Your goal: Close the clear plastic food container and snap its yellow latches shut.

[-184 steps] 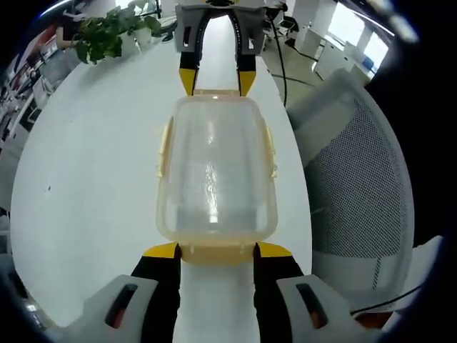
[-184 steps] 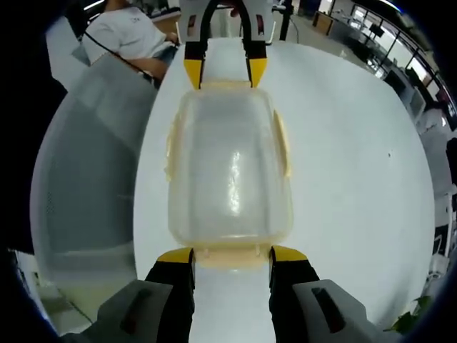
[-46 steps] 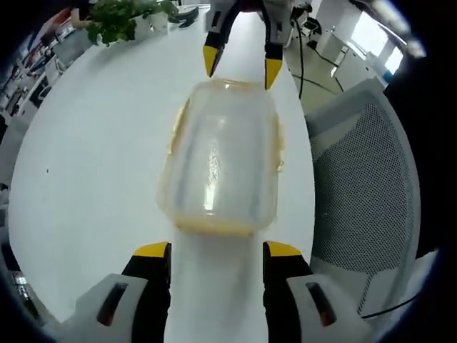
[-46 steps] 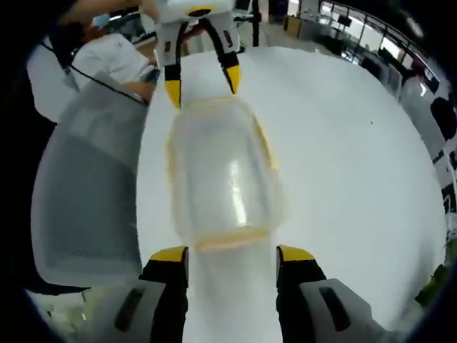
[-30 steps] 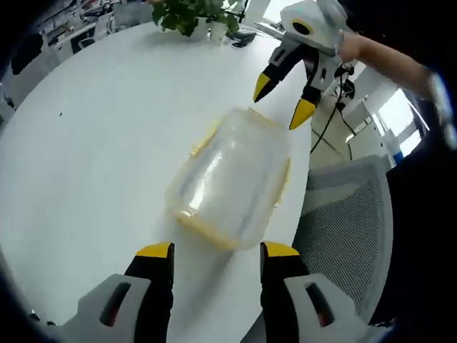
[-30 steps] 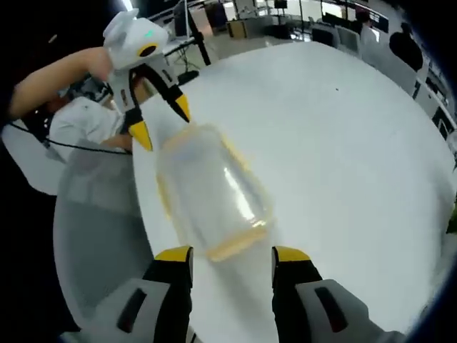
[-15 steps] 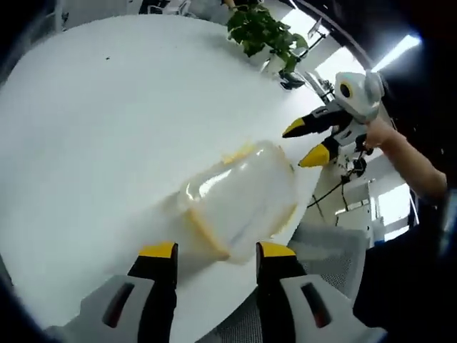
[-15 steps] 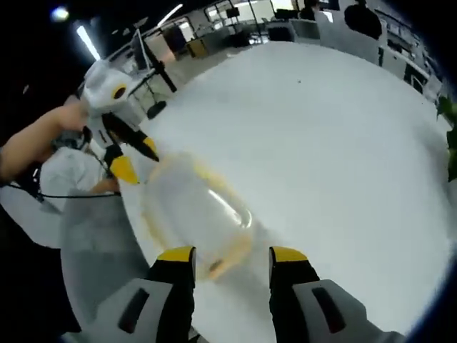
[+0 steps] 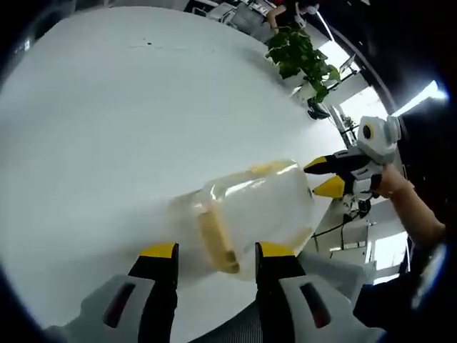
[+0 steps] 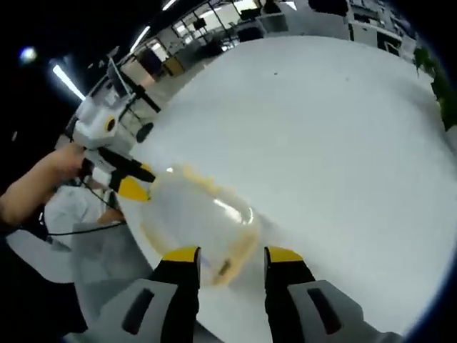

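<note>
The clear plastic food container (image 9: 251,211) lies on the white table, lid on, with a yellow latch (image 9: 216,243) folded down at its near end. My left gripper (image 9: 213,251) stands open just short of that end, nothing between its jaws. The right gripper (image 9: 327,177) reaches in from the right, its yellow tips at the container's far end. In the right gripper view the container (image 10: 196,218) sits ahead of my open right gripper (image 10: 230,256), and the left gripper (image 10: 127,179) points at its far end, held by a hand (image 10: 43,179).
A white table (image 9: 107,121) spreads wide to the left of the container. A potted green plant (image 9: 303,61) stands at the far edge. A grey mesh chair (image 10: 100,264) sits close beside the table's edge near the container. Office desks show in the background.
Both views have rolled and swung sideways as the hands turned. The grippers have drawn back slightly from the container's ends, and the container now appears at an angle.
</note>
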{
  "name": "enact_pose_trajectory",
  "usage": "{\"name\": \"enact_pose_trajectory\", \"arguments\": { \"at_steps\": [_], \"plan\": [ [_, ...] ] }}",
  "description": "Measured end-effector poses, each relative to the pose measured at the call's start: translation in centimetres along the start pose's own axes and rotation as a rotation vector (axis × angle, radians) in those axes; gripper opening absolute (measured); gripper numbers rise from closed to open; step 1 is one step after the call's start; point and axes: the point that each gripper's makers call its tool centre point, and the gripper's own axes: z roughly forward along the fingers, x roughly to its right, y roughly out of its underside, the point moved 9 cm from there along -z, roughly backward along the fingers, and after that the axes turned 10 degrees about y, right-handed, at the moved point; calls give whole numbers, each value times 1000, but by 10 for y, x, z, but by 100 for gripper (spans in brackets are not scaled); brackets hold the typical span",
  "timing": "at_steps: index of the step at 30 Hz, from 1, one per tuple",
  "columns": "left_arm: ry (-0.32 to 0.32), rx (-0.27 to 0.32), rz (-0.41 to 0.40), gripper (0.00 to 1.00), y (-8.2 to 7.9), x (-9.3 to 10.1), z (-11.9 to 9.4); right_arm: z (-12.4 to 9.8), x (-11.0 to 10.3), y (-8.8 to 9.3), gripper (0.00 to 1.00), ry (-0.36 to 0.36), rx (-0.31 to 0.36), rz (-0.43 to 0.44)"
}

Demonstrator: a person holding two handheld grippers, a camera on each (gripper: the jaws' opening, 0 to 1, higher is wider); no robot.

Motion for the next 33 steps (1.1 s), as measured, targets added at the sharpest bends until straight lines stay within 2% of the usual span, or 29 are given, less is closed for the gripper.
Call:
{"name": "enact_pose_trajectory", "arguments": {
  "at_steps": [3, 6, 9, 14, 17, 19, 22, 26, 28, 29, 30, 33],
  "plan": [
    [-3, -1, -9, 41, 2, 3, 1, 2, 0, 4, 34, 17, -10, -16],
    [-1, 0, -27, 41, 1, 2, 4, 2, 1, 6, 34, 15, -1, 16],
    [-2, -1, -9, 41, 1, 5, 7, 2, 0, 9, 35, 23, -2, 22],
    [1, 11, -28, 42, 1, 5, 8, 5, -1, 12, 34, 18, -7, 31],
    [7, 18, 19, 42, 1, 5, 9, 6, -3, 13, 33, 10, -3, 41],
    [2, 23, 2, 44, 3, 4, 8, 7, -4, 13, 31, 10, 2, 40],
    [20, 32, -24, 44, 5, 4, 9, 9, -6, 13, 27, -11, 0, 59],
    [51, 39, -58, 39, 7, 4, 10, 8, -8, 13, 28, -7, -5, 64],
    [99, 53, -50, 35, 6, 5, 12, 9, -7, 13, 28, -11, -7, 74],
    [119, 55, -105, 34, 8, 6, 15, 9, -7, 13, 28, -13, -7, 81],
    [129, 56, -126, 34, 8, 6, 17, 10, -6, 13, 28, -18, -9, 105],
    [128, 62, -111, 37, 9, 7, 22, 11, -5, 15, 29, -29, -7, 134]
  ]
}}
